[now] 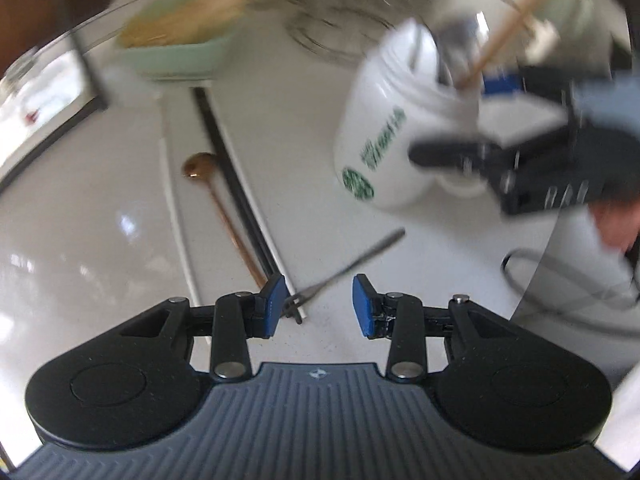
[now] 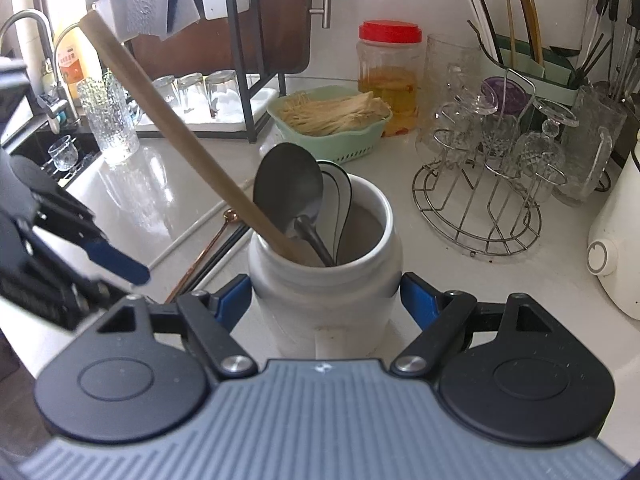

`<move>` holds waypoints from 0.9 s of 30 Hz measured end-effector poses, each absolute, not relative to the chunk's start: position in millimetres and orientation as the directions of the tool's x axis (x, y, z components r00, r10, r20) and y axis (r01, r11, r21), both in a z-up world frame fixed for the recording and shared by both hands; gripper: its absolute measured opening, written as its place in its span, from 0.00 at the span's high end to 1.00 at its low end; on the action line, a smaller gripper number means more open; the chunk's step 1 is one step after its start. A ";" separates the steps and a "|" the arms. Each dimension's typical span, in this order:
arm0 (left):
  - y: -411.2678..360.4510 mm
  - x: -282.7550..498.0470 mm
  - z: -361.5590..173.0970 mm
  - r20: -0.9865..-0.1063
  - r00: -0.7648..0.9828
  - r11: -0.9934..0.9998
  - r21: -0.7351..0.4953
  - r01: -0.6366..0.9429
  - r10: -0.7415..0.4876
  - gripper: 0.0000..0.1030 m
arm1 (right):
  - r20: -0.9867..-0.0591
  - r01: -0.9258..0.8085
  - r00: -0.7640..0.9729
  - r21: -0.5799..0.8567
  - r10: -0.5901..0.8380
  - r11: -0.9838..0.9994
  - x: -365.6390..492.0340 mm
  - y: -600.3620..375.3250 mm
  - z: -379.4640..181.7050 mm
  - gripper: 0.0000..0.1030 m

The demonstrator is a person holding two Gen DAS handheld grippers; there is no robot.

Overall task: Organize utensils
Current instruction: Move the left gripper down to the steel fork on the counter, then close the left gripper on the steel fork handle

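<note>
My right gripper [image 2: 324, 300] is shut on a white ceramic jar [image 2: 324, 280], one blue pad on each side of it. A long wooden handle [image 2: 180, 136], a dark metal spoon [image 2: 288, 192] and a white ceramic spoon [image 2: 340, 200] stand in the jar. In the blurred left wrist view the jar [image 1: 380, 136] is at the upper right. My left gripper [image 1: 320, 304] hangs open, pointing steeply down at the counter. A small dark fork [image 1: 344, 272] lies there, its tines close to the left pad. A copper spoon [image 1: 224, 216], black chopsticks [image 1: 236, 192] and white chopsticks [image 1: 176, 216] lie further left.
Behind the jar are a green basket of noodles [image 2: 332, 120], a red-lidded jar [image 2: 390, 76] and a wire rack of glasses [image 2: 488, 184]. A chopstick holder [image 2: 532, 64] stands at the back right, a white appliance [image 2: 616, 248] at the right edge, and a sink [image 2: 60, 152] at the left.
</note>
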State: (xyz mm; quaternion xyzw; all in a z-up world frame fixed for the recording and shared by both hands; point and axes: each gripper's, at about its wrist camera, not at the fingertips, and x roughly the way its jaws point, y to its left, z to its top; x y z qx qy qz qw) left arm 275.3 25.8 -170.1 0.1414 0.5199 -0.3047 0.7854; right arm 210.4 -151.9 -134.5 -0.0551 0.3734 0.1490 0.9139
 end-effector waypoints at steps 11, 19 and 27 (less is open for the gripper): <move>44.6 285.2 -190.1 -0.927 0.270 0.735 -0.008 0.677 -0.259 0.59 | -0.702 -0.291 0.677 0.017 0.219 0.957 205.1 -163.9 -133.7 0.19; 37.7 281.3 -190.2 -0.929 0.279 0.612 0.075 0.787 -0.244 0.66 | -0.701 -0.286 0.680 0.015 0.214 0.958 205.0 -162.9 -133.1 0.19; 32.5 281.7 -195.6 -0.942 0.244 0.541 0.084 0.837 -0.231 0.76 | -0.695 -0.278 0.688 0.016 0.210 0.961 203.2 -162.9 -133.2 0.19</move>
